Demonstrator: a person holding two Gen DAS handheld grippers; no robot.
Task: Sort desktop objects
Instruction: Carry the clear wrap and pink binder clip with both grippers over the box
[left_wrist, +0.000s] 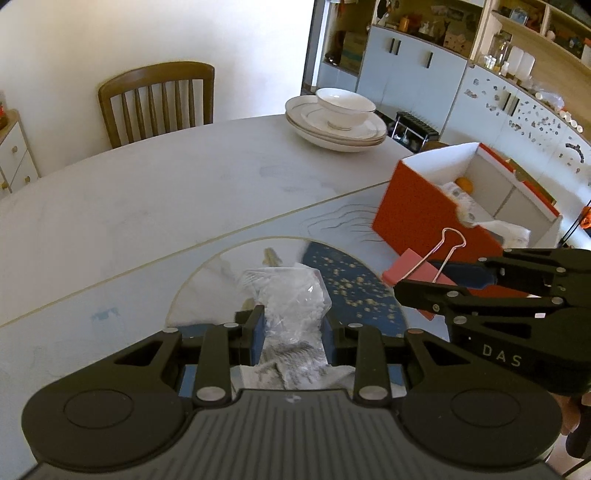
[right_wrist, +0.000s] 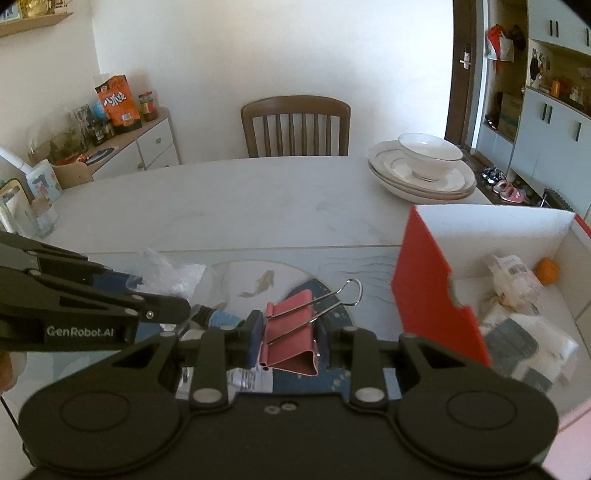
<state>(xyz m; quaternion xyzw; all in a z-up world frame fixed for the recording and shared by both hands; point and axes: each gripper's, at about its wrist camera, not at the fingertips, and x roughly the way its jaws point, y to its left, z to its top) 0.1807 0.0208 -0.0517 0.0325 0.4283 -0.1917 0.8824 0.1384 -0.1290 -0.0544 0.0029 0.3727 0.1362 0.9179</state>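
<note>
One pink binder clip (right_wrist: 291, 332) pinched in the right gripper (right_wrist: 290, 338); one crumpled clear plastic bag (left_wrist: 291, 306) clamped in the left gripper (left_wrist: 291, 332). Beyond them, one red box (left_wrist: 436, 206), contents indistinct.

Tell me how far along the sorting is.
Done: the box already holds an orange and some packets. In hand: the left gripper is shut on a clear bag, the right gripper on a pink clip, both above the table. Left: dropping both into the box.
</note>
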